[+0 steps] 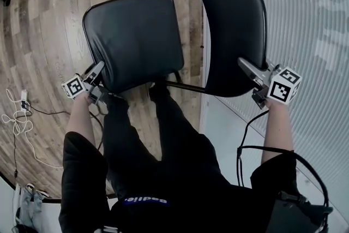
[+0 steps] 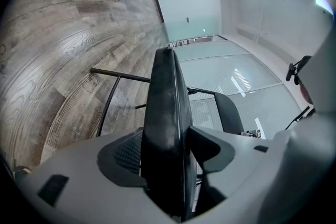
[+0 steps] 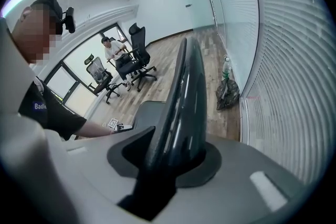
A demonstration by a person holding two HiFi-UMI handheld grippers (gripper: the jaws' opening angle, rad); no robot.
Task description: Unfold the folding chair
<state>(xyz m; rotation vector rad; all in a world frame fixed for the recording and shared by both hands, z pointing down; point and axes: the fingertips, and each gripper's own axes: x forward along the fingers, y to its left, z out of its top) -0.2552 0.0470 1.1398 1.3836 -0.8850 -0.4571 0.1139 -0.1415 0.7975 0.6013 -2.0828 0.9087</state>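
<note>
- Left gripper (image 2: 168,150): jaws stand wide, one on each face of the thick padded seat (image 2: 165,107), both close against its edge.
- Right gripper (image 3: 173,150): jaws at a middling width, closed on the thin edge of the backrest (image 3: 185,86).
- In the head view the left gripper (image 1: 97,72) is at the seat's (image 1: 133,35) near left corner. The right gripper (image 1: 248,80) is on the backrest's (image 1: 232,24) near right edge.
- The chair (image 1: 163,65) stands before the person, with the seat and backrest spread apart and both faces showing.
- A dark frame (image 1: 185,86) tube runs between seat and backrest.
- The chair is on a wood floor (image 1: 43,24), just beside ribbed blinds (image 1: 305,19) on the right.
- Farther off in the right gripper view, a bag (image 3: 228,94) lies by the blinds and office chairs (image 3: 134,55) stand in the room.
</note>
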